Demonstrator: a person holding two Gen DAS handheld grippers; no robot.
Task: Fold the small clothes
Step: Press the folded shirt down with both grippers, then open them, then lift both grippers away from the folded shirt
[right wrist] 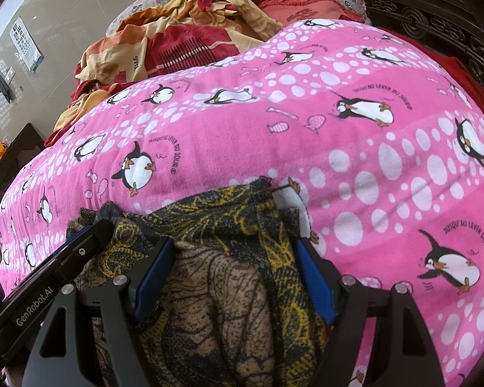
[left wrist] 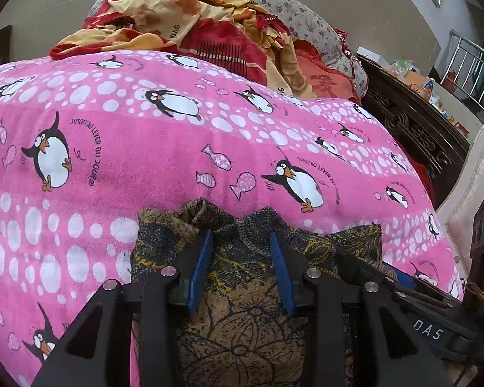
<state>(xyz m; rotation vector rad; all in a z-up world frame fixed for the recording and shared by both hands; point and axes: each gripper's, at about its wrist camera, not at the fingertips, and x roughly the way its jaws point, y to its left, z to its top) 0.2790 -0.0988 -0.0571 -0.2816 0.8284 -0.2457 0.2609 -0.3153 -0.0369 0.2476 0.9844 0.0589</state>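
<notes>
A small dark garment with a yellow and brown flower print point(left wrist: 242, 293) lies bunched on the pink penguin blanket point(left wrist: 145, 148) at the near edge. My left gripper point(left wrist: 242, 235) is open, its blue pads standing on either side of a fold of the garment. In the right wrist view the same garment point(right wrist: 216, 277) fills the space between the fingers. My right gripper point(right wrist: 234, 245) is open wide over it, with cloth bulging between the pads. The left gripper's body point(right wrist: 64, 258) shows at the left of that view, and the right gripper's body point(left wrist: 403, 293) at the right of the left wrist view.
A heap of red and orange bedding point(left wrist: 184, 22) and a flowered pillow point(left wrist: 290, 9) lie beyond the blanket. A dark carved wooden bed frame point(left wrist: 413, 129) runs along the right. A white padded chair back point(left wrist: 474, 187) stands near the right edge.
</notes>
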